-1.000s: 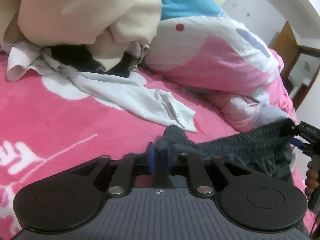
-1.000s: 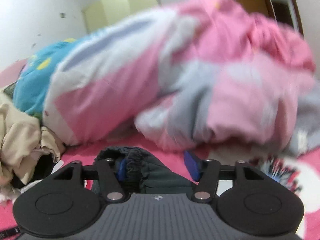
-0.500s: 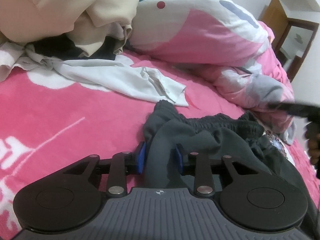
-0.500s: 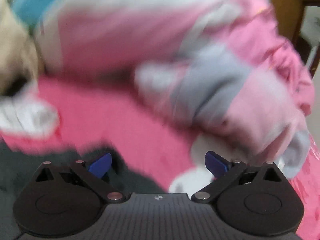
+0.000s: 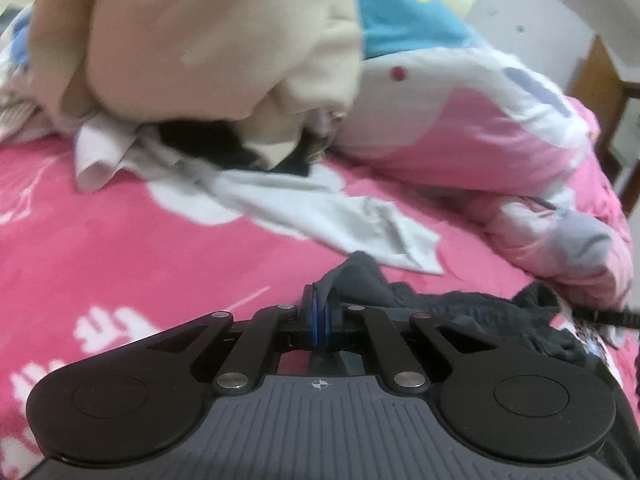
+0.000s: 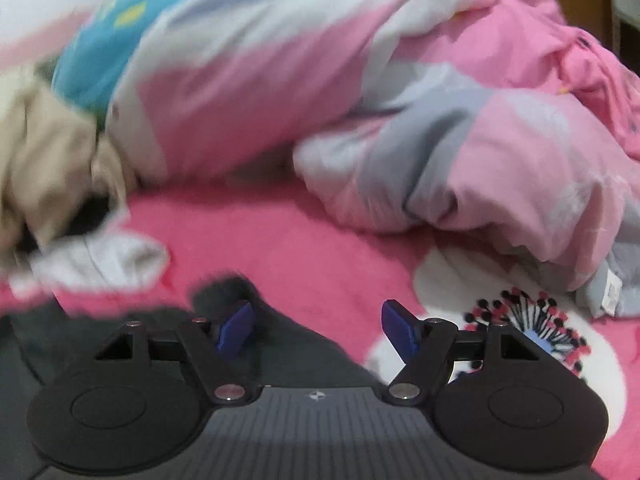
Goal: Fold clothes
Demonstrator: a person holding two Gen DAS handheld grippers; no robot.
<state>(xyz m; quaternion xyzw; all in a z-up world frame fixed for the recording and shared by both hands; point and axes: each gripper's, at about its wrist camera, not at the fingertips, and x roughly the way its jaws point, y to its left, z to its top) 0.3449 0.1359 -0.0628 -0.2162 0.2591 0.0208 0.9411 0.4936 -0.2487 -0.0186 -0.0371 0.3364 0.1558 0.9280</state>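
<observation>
A: How much of the dark grey garment (image 5: 460, 304) shows?
B: Little. The left gripper (image 5: 321, 312) body covers its near part, and the picture's right edge cuts it off.
A: And the beige clothing pile (image 5: 208, 40)?
B: Blurred, cropped at the top; a black item (image 5: 208, 140) underneath is mostly buried.
A: The right wrist view?
B: The quilt (image 6: 320, 80) is smeared, and the white garment (image 6: 100, 260) is too blurred to identify.

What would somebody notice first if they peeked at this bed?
Probably the bright pink blanket covering the bed, and the big puffy pink-and-white quilt heaped at its back. In front, the left gripper pinches dark grey shorts, while the right gripper hangs open.
</observation>
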